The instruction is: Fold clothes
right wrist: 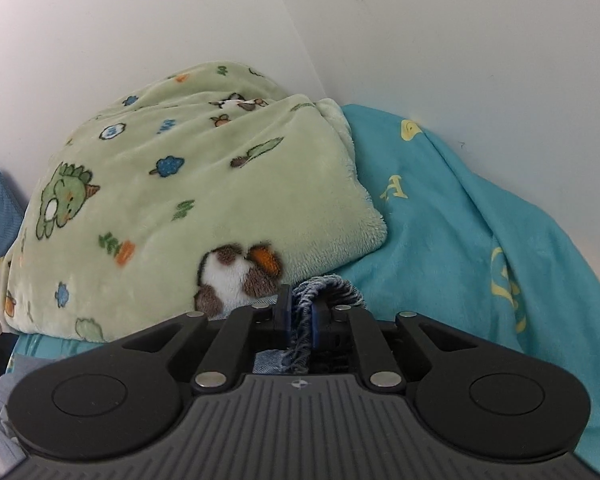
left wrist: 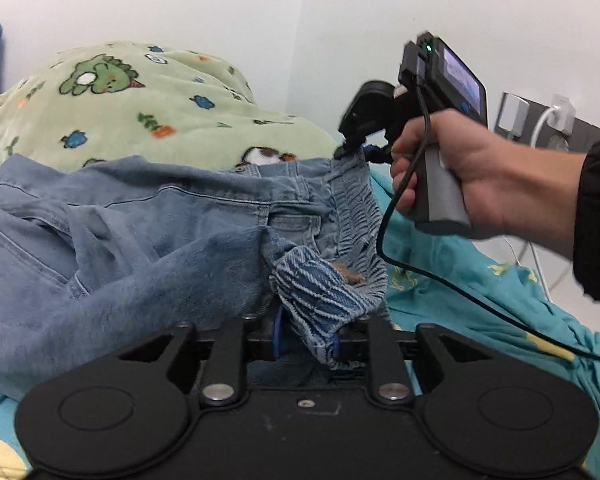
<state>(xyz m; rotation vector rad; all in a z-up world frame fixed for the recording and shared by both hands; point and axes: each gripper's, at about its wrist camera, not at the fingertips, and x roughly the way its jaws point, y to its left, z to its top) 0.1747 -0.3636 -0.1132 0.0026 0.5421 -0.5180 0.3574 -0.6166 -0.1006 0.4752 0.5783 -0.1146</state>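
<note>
Jeans are being laid across the teal bedsheet, near the green blanket. Denim is being pinched by the left gripper and the right gripper. Both corners should be kept level and taut.

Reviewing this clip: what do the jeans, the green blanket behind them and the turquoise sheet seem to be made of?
Jeans: washed blue denim, going by the twill weave, stitched seams and frayed edge.
Blanket: probably plush synthetic fleece, with a fuzzy matte pile and printed cartoon animals.
Sheet: thin smooth woven fabric, maybe cotton or polyester, creasing softly, with yellow prints.
</note>
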